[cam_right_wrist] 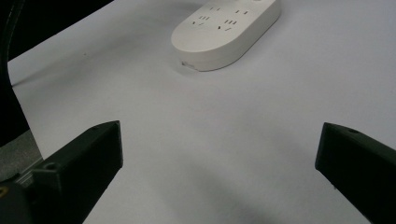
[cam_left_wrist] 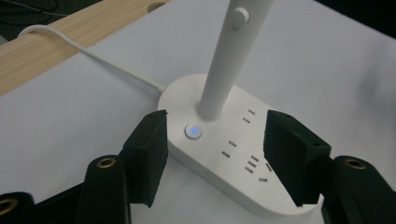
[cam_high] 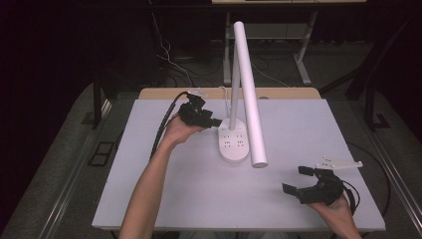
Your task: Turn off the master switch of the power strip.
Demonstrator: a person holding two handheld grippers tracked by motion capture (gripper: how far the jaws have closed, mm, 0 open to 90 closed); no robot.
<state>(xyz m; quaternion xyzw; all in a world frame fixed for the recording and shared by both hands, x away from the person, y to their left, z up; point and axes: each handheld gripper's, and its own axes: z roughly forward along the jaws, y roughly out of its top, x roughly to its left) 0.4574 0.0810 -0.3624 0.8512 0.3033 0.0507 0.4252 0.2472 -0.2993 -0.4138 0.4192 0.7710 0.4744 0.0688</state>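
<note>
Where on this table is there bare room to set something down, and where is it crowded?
Free: the near-left of the white table, between the forearm and the front edge, and the far-right corner beyond the lamp head. Crowded: the middle, where the lamp base sits with the left tongs at it; the right tongs take the near-right.

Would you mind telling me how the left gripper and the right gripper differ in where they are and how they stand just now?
The left gripper sits at the lamp base, its jaws on either side of the end with the lit button; the right gripper sits near the table's front right corner, away from the base. The left jaws are moderately apart, the right jaws spread wider. Both are open and hold nothing.
</note>
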